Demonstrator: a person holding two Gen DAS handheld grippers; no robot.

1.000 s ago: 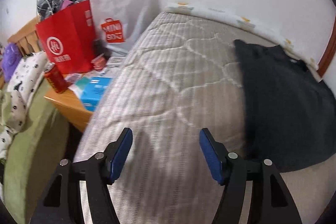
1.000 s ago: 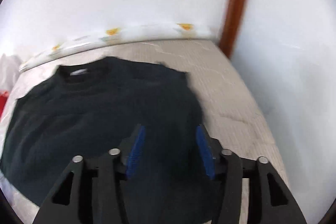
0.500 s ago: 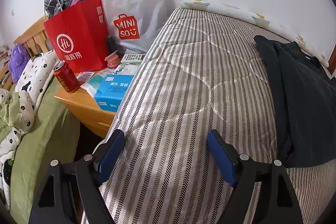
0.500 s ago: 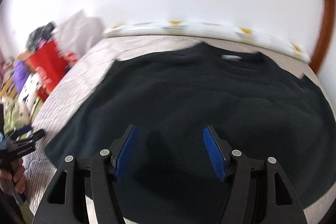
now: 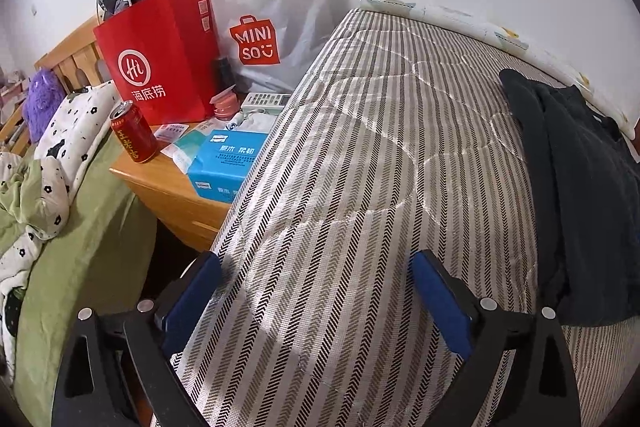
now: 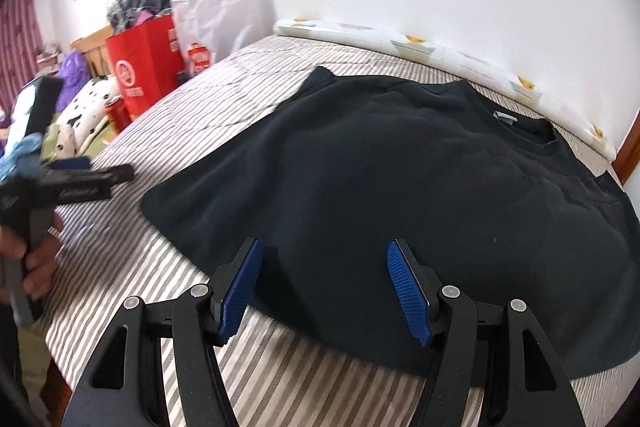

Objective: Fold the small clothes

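A black T-shirt (image 6: pixel 420 179) lies spread flat on the striped mattress (image 6: pixel 208 115), collar toward the wall. My right gripper (image 6: pixel 322 259) hovers over the shirt's near hem, open, with nothing between its blue pads. In the left wrist view the same black T-shirt (image 5: pixel 580 187) lies at the far right. My left gripper (image 5: pixel 316 269) hangs above bare striped mattress (image 5: pixel 360 167) near its left edge, its jaws opening wide and holding nothing. The right wrist view also shows the left gripper (image 6: pixel 104 179) in a person's hand (image 6: pixel 38 259) at the left edge.
Left of the mattress stands a wooden nightstand (image 5: pixel 172 191) with a red paper bag (image 5: pixel 160 59), a white plastic bag (image 5: pixel 276 19), a red can (image 5: pixel 134 133), a blue tissue pack (image 5: pixel 226 159) and a remote (image 5: pixel 266 101). A green-sheeted bed (image 5: pixel 80 247) lies further left. A rolled pad (image 6: pixel 440 55) lines the wall.
The left gripper's jaws have spread wider over the bare mattress. The right gripper has swung left across the shirt, bringing the nightstand side and the left gripper into its view.
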